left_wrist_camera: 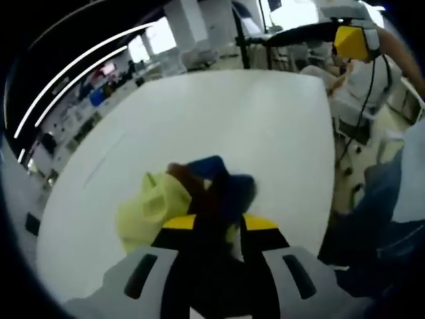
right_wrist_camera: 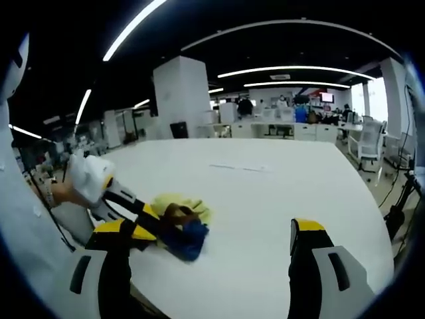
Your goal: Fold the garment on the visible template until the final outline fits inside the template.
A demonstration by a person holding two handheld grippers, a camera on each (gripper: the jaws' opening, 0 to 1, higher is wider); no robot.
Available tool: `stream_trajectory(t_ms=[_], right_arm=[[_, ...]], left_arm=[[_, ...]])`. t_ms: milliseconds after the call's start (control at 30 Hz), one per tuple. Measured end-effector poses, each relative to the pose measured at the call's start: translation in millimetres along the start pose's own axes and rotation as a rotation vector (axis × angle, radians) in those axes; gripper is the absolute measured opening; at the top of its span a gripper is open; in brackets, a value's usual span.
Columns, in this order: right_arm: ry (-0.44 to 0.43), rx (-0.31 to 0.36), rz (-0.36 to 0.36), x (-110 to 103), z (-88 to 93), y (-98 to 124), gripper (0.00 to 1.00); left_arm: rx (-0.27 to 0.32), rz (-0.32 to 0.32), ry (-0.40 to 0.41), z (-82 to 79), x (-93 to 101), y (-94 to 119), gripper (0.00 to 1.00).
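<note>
On the white desk (right_wrist_camera: 279,193), near its front edge, lay the garment (right_wrist_camera: 180,226) in a small crumpled heap. It was yellow, brown and blue.

Seen from the left gripper view, the heap's yellow part sat on the left and its blue part on the right. The left gripper (left_wrist_camera: 217,222) had its 2 black jaws with yellow tips pressed close together right at the garment (left_wrist_camera: 189,199), with brown and blue cloth bunched between them. It looked to be pinching the cloth. Further right, past the desk (left_wrist_camera: 219,119), a person in a white top (left_wrist_camera: 362,73) sat beside it.

Seen from the right gripper view, a hand (right_wrist_camera: 63,193) came from the left, holding the left gripper (right_wrist_camera: 156,222), whose tips met the heap. Then came the garment itself, yellow at the back and blue at the front. The right gripper (right_wrist_camera: 212,232) had its 2 jaws spread wide apart, 1 at each side of the view. Nothing was between them. It stood apart from the garment, with its left jaw just beside the heap.
</note>
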State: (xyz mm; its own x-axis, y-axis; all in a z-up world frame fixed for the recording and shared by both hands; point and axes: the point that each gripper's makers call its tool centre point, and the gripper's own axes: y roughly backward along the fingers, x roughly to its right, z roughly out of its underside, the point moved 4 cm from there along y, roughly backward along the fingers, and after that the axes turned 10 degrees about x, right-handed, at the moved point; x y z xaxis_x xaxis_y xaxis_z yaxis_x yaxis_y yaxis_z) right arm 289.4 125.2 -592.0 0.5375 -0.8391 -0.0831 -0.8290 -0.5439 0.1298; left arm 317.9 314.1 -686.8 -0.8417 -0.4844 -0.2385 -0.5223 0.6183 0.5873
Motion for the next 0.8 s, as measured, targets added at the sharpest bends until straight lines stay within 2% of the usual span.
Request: stream_trajectory(t_ms=[100,267,367,433,500,633,800], right_arm=[[-0.001,0.005,0.004,1.4,-1.2,1.4,1.00],[0.001,0.004,0.002,1.0,-1.6,2.4,1.00],[0.001,0.006,0.000,0.7,-2.5,3.2,1.00],[0.003,0.005,0.002,1.4,-2.9,4.0,1.00],[0.004,0.003,0.005,2.4,-3.1,4.7,1.00],[0.006,0.003,0.005,1.9,-4.5,5.9,1.00],[0.010,0.000,0.000,0.4,-5.0,5.5,1.00]], left_arm=[[-0.009,-0.013,0.007,7.0,-5.0,-3.9,0.26],[-0.004,-0.026,0.021,11.2,-14.0,-8.5,0.21],[-0.033,-0.031,0.021,18.5,-19.2,-11.4,0.22],[-0.038,-0.038,-0.007,21.1,-22.0,-12.2,0.21],[-0.044,-0.041,0.005,25.0,-24.7,-12.2,0.22],[-0.044,-0.070,0.015,31.8,-33.9,-12.5,0.21],[-0.014,-0.102,0.064,36.2,-46.8,-10.2,0.16]])
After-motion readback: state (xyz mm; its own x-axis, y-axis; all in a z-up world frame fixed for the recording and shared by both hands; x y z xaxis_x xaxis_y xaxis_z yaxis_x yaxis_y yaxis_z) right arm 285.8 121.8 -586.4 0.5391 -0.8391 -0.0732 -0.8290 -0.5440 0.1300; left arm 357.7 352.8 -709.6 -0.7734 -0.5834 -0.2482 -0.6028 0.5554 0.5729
